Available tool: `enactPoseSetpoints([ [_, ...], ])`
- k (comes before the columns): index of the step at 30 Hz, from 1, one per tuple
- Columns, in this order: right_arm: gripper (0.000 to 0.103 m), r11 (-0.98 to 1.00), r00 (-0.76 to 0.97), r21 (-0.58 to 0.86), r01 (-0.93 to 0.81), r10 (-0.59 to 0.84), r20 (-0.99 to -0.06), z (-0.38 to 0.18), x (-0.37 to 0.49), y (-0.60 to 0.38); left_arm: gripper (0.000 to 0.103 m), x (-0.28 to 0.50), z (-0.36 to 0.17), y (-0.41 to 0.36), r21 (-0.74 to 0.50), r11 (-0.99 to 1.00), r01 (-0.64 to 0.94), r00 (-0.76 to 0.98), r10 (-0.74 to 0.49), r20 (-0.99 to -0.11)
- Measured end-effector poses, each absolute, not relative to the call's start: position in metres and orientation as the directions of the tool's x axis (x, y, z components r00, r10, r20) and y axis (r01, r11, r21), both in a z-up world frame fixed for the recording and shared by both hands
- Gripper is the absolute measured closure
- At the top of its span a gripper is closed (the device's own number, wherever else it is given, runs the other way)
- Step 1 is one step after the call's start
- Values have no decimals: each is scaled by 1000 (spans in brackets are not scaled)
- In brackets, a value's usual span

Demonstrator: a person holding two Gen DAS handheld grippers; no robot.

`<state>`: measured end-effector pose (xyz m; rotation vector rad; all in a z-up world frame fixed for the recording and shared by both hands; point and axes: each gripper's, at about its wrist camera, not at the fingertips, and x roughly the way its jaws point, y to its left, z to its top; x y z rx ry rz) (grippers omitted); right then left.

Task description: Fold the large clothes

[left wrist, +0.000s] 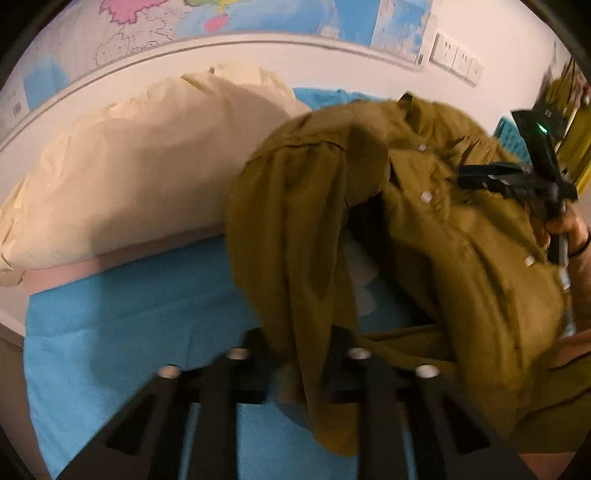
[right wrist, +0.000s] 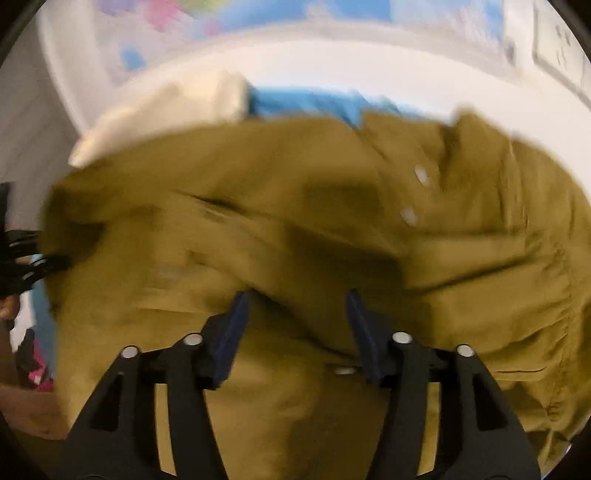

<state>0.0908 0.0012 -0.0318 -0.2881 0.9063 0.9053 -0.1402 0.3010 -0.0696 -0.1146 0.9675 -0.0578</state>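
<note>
The olive-green shirt (left wrist: 424, 229) is bunched up in a heap over the blue sheet (left wrist: 110, 325) of the bed, with its white snap buttons (left wrist: 426, 196) facing up; a fold of it hangs down on the near side and runs right between the fingers of the left claw (left wrist: 299, 354), which is clenched on that fabric; the right claw (right wrist: 295, 306) sits with its blue pads (right wrist: 236, 325) apart over the cloth, so it's released and not pinching anything, though the shot is blurry; in the left wrist view the right claw shows at the far right, held in a hand (left wrist: 565, 229) with a dark band on the wrist; a cream pillow (left wrist: 129, 177) lies to the left of the shirt against the white wall; a colourful map (left wrist: 258, 14) hangs above, with wall sockets (left wrist: 458, 59) off to the right.
</note>
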Motion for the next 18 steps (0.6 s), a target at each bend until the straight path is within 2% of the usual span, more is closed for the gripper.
enactPoseSetpoints([
  [4, 33, 372, 124, 231, -899, 721, -682, 3, 35, 22, 95, -145, -30, 302, -184, 980, 76, 628, -190, -755],
  [6, 28, 195, -20, 268, -943, 773, -634, 11, -4, 45, 96, -143, -2, 296, -190, 973, 129, 642, -228, -732],
  [10, 21, -5, -191, 311, -950, 798, -571, 9, -57, 86, 96, -129, 35, 280, -223, 952, 210, 634, -306, -710],
  [12, 22, -22, -198, 301, -953, 797, -570, 5, -67, 100, 96, -119, 48, 262, -216, 942, 255, 621, -331, -711],
  [13, 27, -4, -180, 290, -957, 793, -582, 1, -71, 111, 96, -116, 50, 255, -217, 937, 274, 612, -344, -712],
  [14, 53, 15, -164, 286, -958, 790, -591, -2, -74, 110, 96, -112, 53, 243, -211, 930, 300, 599, -356, -717],
  [15, 85, 22, -167, 298, -954, 790, -590, -3, -71, 112, 95, -107, 54, 232, -202, 927, 316, 584, -358, -729],
  [17, 98, 17, -213, 386, -922, 812, -544, 7, -55, 98, 92, -100, 56, 219, -201, 915, 351, 562, -377, -736],
  [18, 99, 11, -231, 423, -906, 826, -515, 14, -46, 87, 85, -98, 61, 217, -201, 909, 365, 569, -389, -725],
])
